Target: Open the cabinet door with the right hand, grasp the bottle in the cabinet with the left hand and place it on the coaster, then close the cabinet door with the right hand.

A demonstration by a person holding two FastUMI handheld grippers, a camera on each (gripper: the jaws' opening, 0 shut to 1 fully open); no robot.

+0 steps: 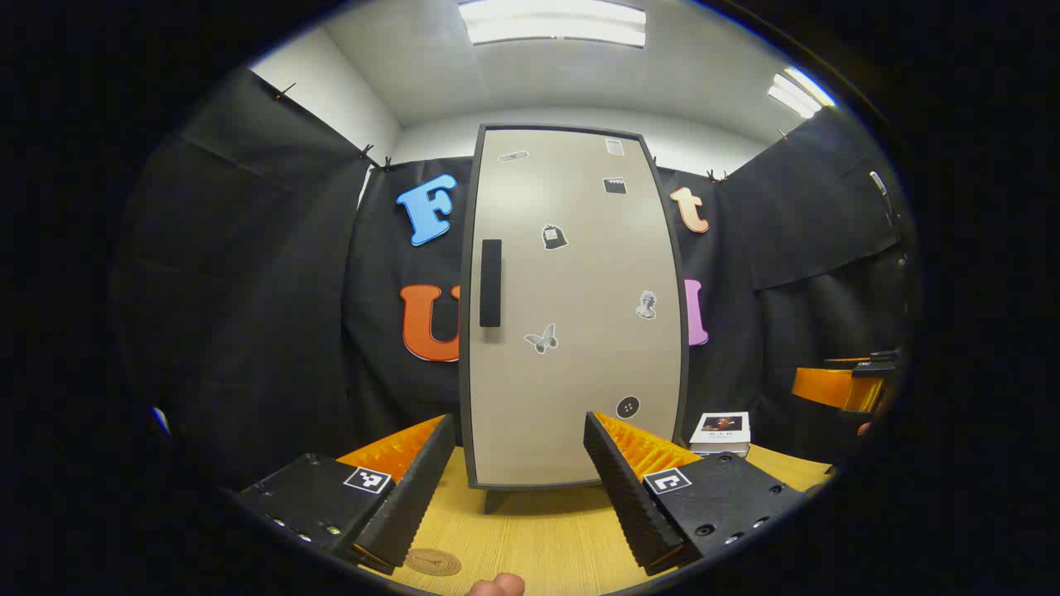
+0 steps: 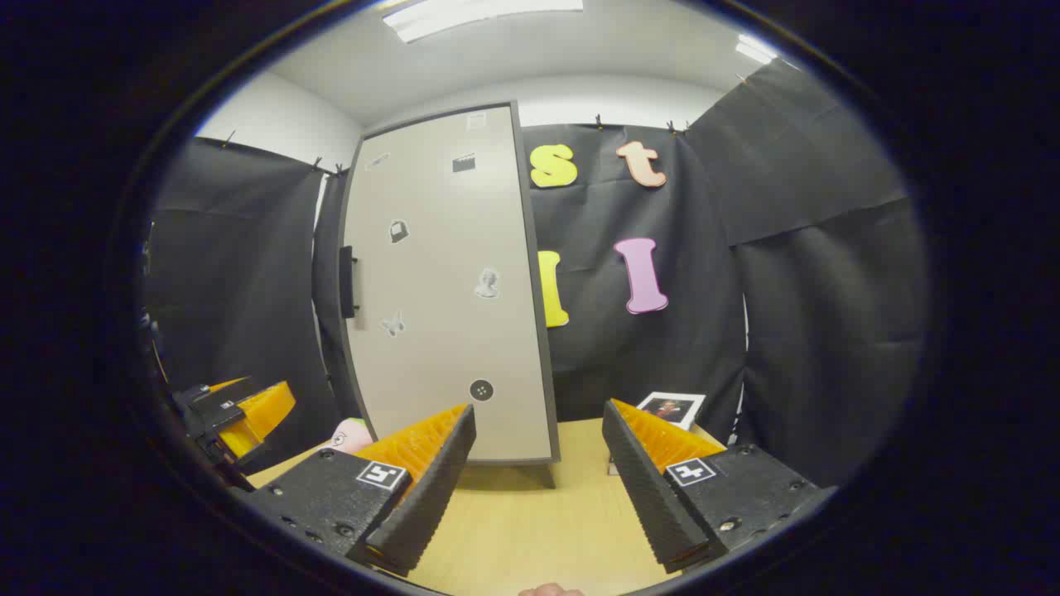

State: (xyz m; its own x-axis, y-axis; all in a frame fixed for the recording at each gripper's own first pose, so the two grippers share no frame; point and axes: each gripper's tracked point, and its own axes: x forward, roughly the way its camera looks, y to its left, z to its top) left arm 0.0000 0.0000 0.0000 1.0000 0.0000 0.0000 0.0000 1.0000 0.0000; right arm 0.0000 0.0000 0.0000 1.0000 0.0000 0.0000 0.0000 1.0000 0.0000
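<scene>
A tall beige cabinet [image 1: 571, 314] with a dark frame stands on the wooden table, its door closed and dotted with small stickers. A black vertical handle [image 1: 490, 283] sits on the door's left side. The bottle is hidden behind the door. A round wooden coaster [image 1: 432, 563] lies on the table near my left gripper [image 1: 520, 451], which is open and empty in front of the cabinet. My right gripper [image 2: 538, 439] is open and empty too, facing the cabinet [image 2: 447, 290] from its right side, with the handle [image 2: 347, 281] at the door's far edge. The other gripper [image 2: 240, 414] shows at the left.
A small white box [image 1: 720, 434] stands on the table right of the cabinet, also seen as the box [image 2: 671, 408] in the right gripper view. A pink object [image 2: 352, 434] lies at the cabinet's foot. Black cloth walls close in the booth. The table [image 1: 546, 538] is light wood.
</scene>
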